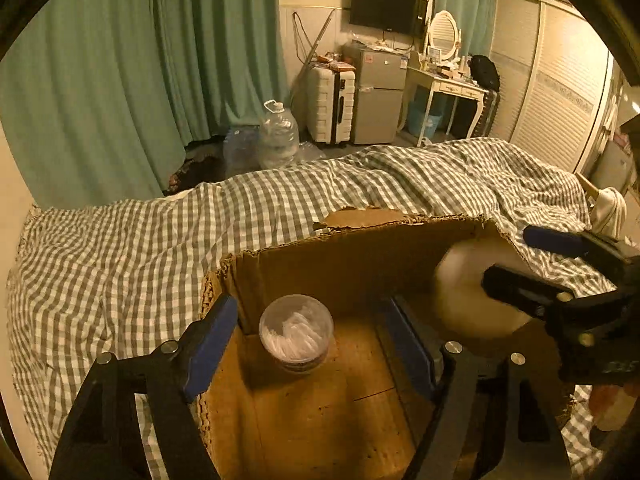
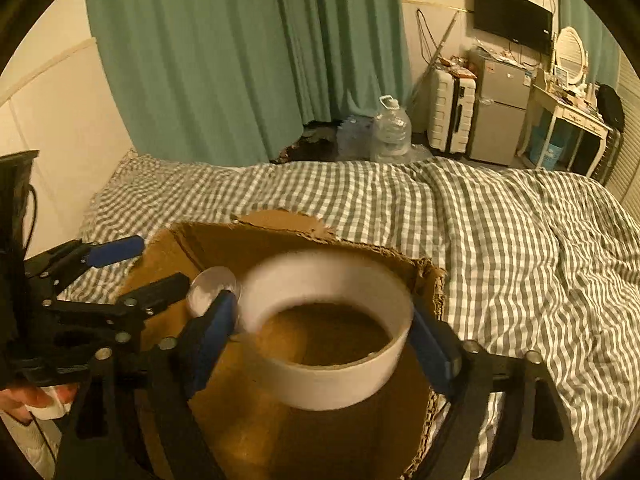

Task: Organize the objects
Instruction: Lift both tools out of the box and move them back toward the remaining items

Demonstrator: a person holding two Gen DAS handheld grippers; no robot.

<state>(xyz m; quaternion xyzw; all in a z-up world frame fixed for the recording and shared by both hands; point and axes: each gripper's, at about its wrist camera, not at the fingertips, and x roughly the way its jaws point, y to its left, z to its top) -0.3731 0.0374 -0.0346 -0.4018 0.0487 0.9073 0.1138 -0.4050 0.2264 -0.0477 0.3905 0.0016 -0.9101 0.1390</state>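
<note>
An open cardboard box [image 1: 304, 264] [image 2: 400, 264] lies on the checked bed cover. A small clear round tub with white contents [image 1: 296, 332] [image 2: 208, 288] stands on the box floor. My left gripper [image 1: 316, 344] is open and empty, its fingers on either side of the tub, above it. My right gripper [image 2: 324, 328] is shut on a wide white tape roll [image 2: 328, 360], held over the inside of the box. In the left wrist view the roll [image 1: 464, 292] and right gripper [image 1: 516, 260] show at the box's right side.
The grey-and-white checked cover [image 1: 120, 260] [image 2: 520, 240] spreads all around the box. Beyond the bed are green curtains [image 1: 120, 80], water jugs [image 1: 278, 136], a white suitcase [image 1: 330, 106], a small fridge [image 1: 378, 96] and a dressing table [image 1: 448, 84].
</note>
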